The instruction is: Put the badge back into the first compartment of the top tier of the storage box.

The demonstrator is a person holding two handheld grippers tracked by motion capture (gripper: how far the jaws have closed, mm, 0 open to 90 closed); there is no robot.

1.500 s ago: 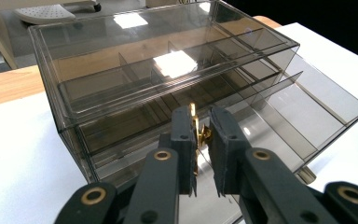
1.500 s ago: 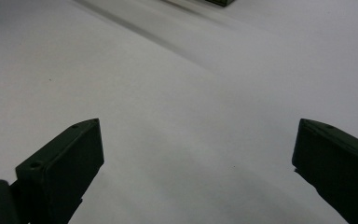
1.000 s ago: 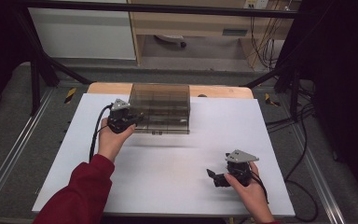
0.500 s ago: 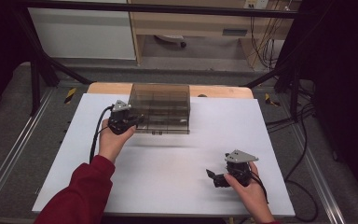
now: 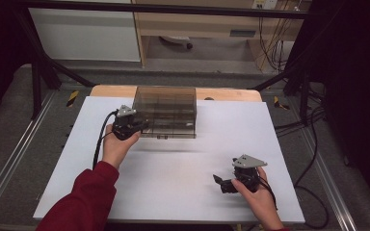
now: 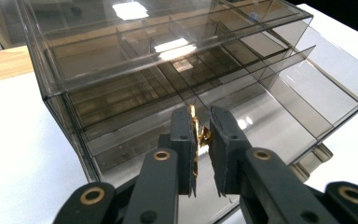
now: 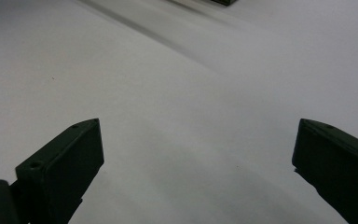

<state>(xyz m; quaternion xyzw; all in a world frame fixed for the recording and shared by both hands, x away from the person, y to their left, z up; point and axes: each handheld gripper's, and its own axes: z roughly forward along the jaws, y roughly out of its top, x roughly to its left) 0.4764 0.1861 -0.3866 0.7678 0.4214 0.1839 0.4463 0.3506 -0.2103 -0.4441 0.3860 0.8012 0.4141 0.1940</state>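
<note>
The smoky drawer box [image 5: 166,111] blocks the table's far middle; the white sheet [image 5: 173,187] nearer lies open.

A white sheet [image 5: 173,168] is covering the worktop [image 5: 111,90], whose wooden edge is showing along the far side. Grey carpet [image 5: 9,120] is lying around it, with metal rails [image 5: 9,163] running down both sides. Behind, a white cabinet [image 5: 84,33] is standing beside a wooden shelf unit [image 5: 197,24]. Black cables [image 5: 313,130] are trailing across the floor at the right, where the room is falling into darkness.
</note>
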